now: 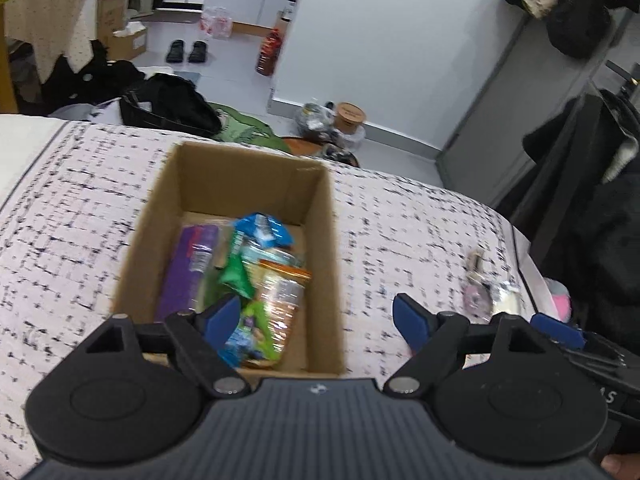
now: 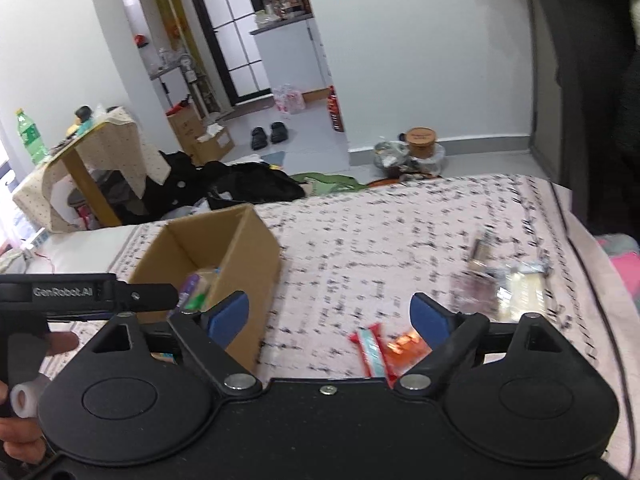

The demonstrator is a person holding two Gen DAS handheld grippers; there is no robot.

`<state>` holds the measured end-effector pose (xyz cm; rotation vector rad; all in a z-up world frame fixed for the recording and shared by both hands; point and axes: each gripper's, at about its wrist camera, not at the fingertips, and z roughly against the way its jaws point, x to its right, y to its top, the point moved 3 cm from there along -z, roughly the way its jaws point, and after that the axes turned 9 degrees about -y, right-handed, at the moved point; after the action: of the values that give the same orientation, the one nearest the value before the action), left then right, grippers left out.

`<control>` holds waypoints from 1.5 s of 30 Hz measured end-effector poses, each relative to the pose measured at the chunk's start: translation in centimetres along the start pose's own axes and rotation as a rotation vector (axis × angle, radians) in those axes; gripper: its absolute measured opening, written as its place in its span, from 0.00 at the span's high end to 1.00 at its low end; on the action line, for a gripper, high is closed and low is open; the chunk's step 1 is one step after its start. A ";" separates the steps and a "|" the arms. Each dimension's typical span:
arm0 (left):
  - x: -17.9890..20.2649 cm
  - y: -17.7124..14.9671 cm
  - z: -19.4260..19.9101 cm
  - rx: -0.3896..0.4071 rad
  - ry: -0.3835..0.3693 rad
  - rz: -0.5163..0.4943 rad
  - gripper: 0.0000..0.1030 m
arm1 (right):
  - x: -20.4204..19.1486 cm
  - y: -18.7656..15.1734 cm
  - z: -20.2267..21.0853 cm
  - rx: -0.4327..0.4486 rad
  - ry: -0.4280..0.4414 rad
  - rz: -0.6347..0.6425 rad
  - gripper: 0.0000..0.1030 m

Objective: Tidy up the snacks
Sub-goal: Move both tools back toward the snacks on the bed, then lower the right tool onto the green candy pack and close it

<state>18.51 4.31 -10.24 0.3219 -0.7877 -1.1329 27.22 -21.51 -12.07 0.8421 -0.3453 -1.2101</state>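
An open cardboard box (image 1: 320,216) stands on the patterned bedspread and holds several snack packets: a purple one (image 1: 188,268), a green one (image 1: 234,272), a blue one (image 1: 262,230) and an orange-topped one (image 1: 280,296). My left gripper (image 1: 318,318) is open and empty above the box's near edge. The box also shows in the right wrist view (image 2: 248,256). My right gripper (image 2: 332,320) is open and empty above a red and pale blue bar (image 2: 370,350) and an orange packet (image 2: 408,344). Clear-wrapped snacks (image 2: 516,284) lie further right.
The bed (image 1: 400,224) ends at its far edge, with black bags (image 1: 168,104), green cloth and a brown tub (image 1: 350,116) on the floor beyond. A dark coat (image 1: 592,208) hangs at the right. A small table (image 2: 92,148) stands at the left.
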 end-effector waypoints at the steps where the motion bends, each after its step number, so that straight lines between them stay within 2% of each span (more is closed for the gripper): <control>1: 0.3 -0.1 -0.1 -0.003 -0.005 -0.004 0.20 | 0.4 -0.2 0.1 -0.007 -0.005 -0.007 0.14; 5: 1.5 -0.5 -0.5 -0.010 -0.024 -0.018 0.20 | 2.1 -1.4 0.6 -0.030 -0.024 -0.038 0.14; 9: 2.7 -1.0 -1.0 -0.014 -0.044 -0.036 0.13 | 3.6 -2.5 1.3 -0.042 -0.040 -0.060 0.14; 15: 4.1 -1.9 -1.7 -0.026 -0.057 -0.059 0.09 | 5.6 -3.7 1.7 -0.068 -0.072 -0.096 0.14; 20: 5.1 -2.5 -2.3 -0.039 -0.076 -0.074 0.09 | 6.7 -4.3 1.6 -0.086 -0.091 -0.097 0.14; 27: 6.2 -3.2 -3.4 -0.053 -0.083 -0.101 0.09 | 6.8 -6.1 0.3 -0.159 -0.091 -0.062 0.15; 32: 6.7 -4.0 -4.4 -0.072 -0.092 -0.126 0.09 | 6.5 -8.0 -0.9 -0.222 -0.089 -0.066 0.24; 38: 7.0 -4.6 -5.4 -0.090 -0.101 -0.136 0.10 | 7.2 -8.9 -2.4 -0.265 -0.098 -0.079 0.26; 42: 7.3 -5.1 -6.3 -0.099 -0.104 -0.148 0.10 | 7.0 -9.9 -3.8 -0.283 -0.126 -0.024 0.29; 45: 7.5 -5.4 -7.1 -0.110 -0.104 -0.157 0.10 | 6.5 -10.2 -3.9 -0.272 -0.149 0.031 0.44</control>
<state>21.24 -5.78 -15.44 0.2371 -0.7982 -1.3444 25.10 -27.07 -23.28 0.5122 -0.3049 -1.2609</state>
